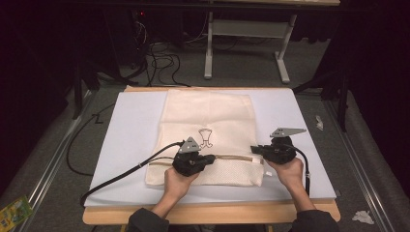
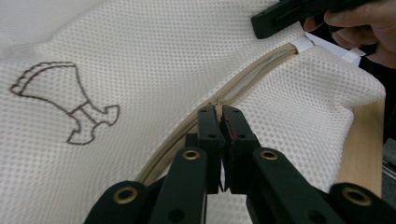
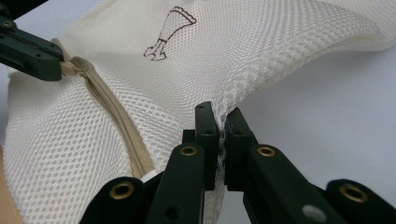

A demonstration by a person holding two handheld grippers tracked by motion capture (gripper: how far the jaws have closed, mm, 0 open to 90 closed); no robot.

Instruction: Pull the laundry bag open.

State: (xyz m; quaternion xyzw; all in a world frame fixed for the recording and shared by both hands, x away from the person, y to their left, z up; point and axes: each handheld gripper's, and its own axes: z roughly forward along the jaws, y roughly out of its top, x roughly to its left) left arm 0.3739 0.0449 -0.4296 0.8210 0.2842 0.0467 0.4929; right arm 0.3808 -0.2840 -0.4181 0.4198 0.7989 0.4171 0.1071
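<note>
A cream mesh laundry bag (image 1: pixel 208 116) with a small brown outline print (image 1: pixel 206 137) lies flat on the white mat (image 1: pixel 130 130). A tan zipper (image 1: pixel 232 157) runs across its near end. My left gripper (image 1: pixel 211 158) is shut on the zipper pull (image 2: pixel 215 103), partway along the zipper (image 2: pixel 252 70). My right gripper (image 1: pixel 253 150) is shut on the mesh at the bag's right edge (image 3: pixel 223 122), lifting a fold of it. In the right gripper view the left gripper (image 3: pixel 60 69) grips the tan pull at the top of the zipper (image 3: pixel 112 112). The right gripper (image 2: pixel 261 25) and its hand appear top right in the left gripper view.
The mat covers a wooden table (image 1: pixel 208 213). Beyond its far edge stand a white desk frame (image 1: pixel 246 43) and loose cables (image 1: pixel 159 63) on the floor. The left gripper's cable (image 1: pixel 125 171) trails off the mat's left. Crumpled paper (image 1: pixel 362 216) lies at the floor's right.
</note>
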